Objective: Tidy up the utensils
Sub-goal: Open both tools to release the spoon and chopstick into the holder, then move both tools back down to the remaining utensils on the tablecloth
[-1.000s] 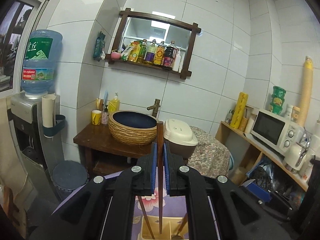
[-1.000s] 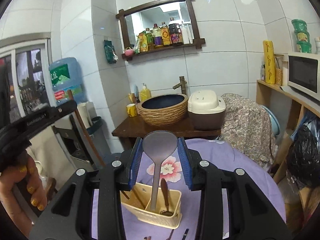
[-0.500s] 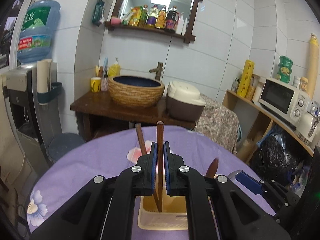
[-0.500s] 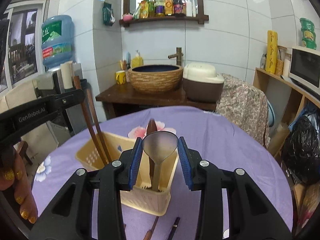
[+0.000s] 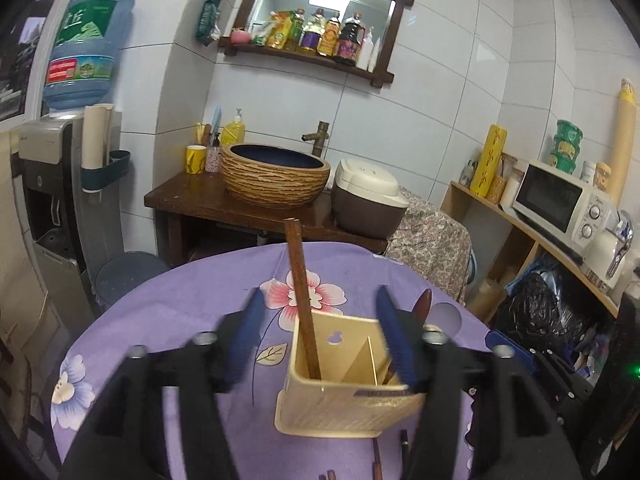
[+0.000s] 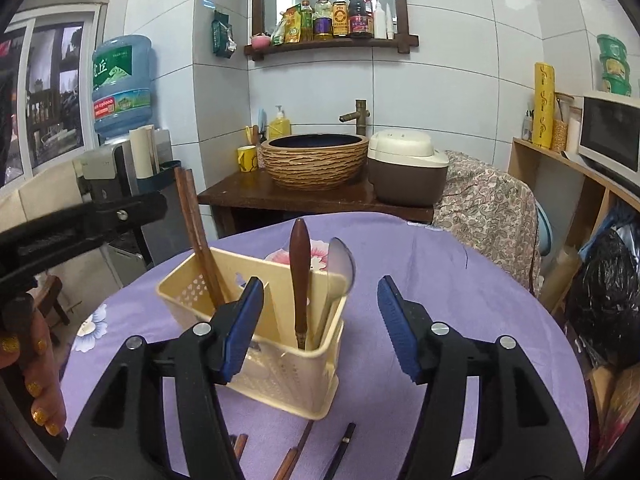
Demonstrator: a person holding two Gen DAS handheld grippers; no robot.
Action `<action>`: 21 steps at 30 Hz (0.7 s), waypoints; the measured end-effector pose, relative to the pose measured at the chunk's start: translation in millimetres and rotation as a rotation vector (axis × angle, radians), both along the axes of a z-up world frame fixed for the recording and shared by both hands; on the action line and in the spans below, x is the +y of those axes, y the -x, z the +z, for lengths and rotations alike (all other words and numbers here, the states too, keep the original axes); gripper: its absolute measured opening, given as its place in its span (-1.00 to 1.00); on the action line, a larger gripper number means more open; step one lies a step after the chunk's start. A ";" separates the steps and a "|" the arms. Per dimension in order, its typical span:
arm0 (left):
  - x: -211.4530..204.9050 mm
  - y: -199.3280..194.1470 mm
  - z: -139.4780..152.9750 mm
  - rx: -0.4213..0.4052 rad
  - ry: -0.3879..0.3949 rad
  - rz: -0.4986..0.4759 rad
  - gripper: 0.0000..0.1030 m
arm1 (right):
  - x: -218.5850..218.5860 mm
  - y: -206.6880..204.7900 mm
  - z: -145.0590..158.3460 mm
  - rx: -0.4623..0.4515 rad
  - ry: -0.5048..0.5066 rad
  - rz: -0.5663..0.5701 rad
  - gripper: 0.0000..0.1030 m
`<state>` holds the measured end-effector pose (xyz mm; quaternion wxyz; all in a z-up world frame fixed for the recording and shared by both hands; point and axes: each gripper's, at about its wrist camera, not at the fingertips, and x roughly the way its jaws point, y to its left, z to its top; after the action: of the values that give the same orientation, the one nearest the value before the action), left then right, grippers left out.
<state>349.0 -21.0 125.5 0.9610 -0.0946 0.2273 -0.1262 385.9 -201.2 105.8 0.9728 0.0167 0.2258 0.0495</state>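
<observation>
Both claws are spread wide and grip nothing. The left claw (image 5: 320, 336) hangs over the near side of the cream utensil caddy (image 5: 344, 396), and the right claw (image 6: 320, 320) faces the same caddy (image 6: 256, 336) from its other side.

The caddy stands on the purple flowered table (image 6: 440, 300). Brown chopsticks (image 6: 196, 236) lean in its far-left compartment, while a wooden-handled utensil (image 6: 299, 280) and a grey spoon (image 6: 340, 264) stand in the near-right one. More utensils lie loose on the table just near of the caddy: dark sticks (image 6: 292, 460) and a thin black piece (image 6: 340, 452).

The loose pieces look light, stiff and slim, and lying flat on cloth they would probably roll or slide under a careless pinch. I would take each one near its middle, pads square across the shaft, so it does not pivot once lifted. The smooth lacquered-looking wood may be slippery, so a firm close seems wise. The thin plastic caddy appears light enough to tip if a utensil is pushed against its wall, so dropping pieces in vertically looks safest.
</observation>
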 end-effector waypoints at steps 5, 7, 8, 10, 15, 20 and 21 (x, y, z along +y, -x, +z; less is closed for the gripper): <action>12.4 35.7 -20.5 0.063 -0.020 -0.020 0.82 | -14.2 38.5 -6.6 0.018 -0.020 -0.002 0.30; 16.6 52.9 -35.9 0.089 -0.049 -0.025 0.89 | -20.9 55.9 -14.3 0.037 -0.026 0.003 0.30; 18.2 58.6 -41.7 0.096 -0.062 -0.021 0.89 | -23.2 64.0 -18.9 0.050 -0.017 -0.003 0.30; 21.9 72.5 -57.7 0.118 -0.104 -0.017 0.89 | -26.9 80.7 -29.2 0.077 0.014 -0.007 0.30; 29.2 100.9 -89.7 0.170 -0.169 -0.005 0.81 | -34.2 114.2 -59.3 0.134 0.048 0.007 0.29; 30.1 111.3 -123.3 0.280 -0.113 -0.037 0.48 | -37.1 131.8 -95.9 0.227 0.024 0.004 0.20; 27.3 113.7 -131.0 0.299 -0.109 -0.037 0.36 | -36.3 133.7 -101.0 0.237 0.025 -0.002 0.20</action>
<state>235.3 6.3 -5.5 0.9175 -0.0558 0.3762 -0.1161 252.3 -237.5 4.8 0.9395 0.0104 0.3397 0.0434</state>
